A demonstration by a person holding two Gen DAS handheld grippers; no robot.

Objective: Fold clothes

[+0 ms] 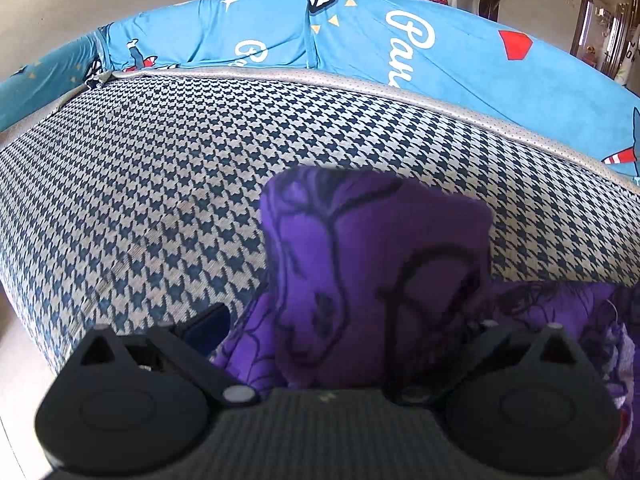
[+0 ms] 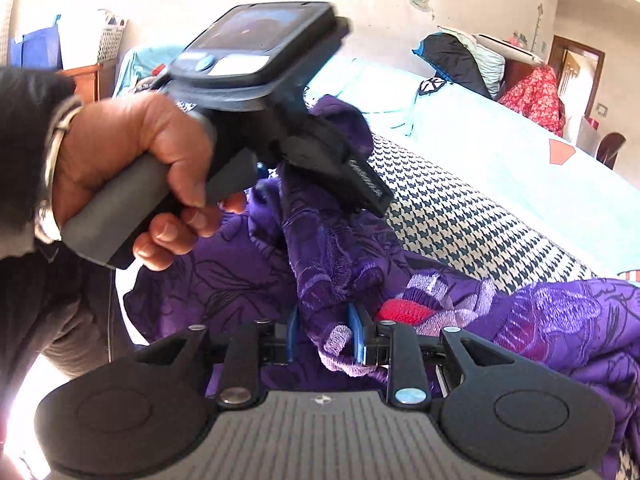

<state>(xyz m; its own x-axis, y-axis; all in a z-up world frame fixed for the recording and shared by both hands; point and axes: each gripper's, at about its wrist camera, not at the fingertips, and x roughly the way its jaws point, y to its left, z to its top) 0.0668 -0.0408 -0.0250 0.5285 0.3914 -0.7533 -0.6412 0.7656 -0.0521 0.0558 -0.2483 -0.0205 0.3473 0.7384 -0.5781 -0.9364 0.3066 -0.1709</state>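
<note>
Sunlit bedroom, wall behind; blue-and-white houndstooth mattress top (image 1: 168,168) edged by a bright blue printed cotton sheet (image 1: 400,40).

Right gripper (image 2: 323,338): blue pads narrowed onto a bunched fold of the purple embroidered fabric garment (image 2: 332,248), pinched between them. Left gripper (image 2: 360,184): seen from the right wrist view gripped in the person's left hand (image 2: 132,168), tips buried in a raised ridge of the same cloth; in its own view the jaw gap masked by purple folds, so clamped or merely draped, cannot tell.

Garment sprawled crumpled over the near mattress edge, partly lifted between both tools. Probably soft, light, limp, with thicker embroidery snag-prone; best taken at a hem or seam corner rather than mid-panel, to keep layers from slipping.
</note>
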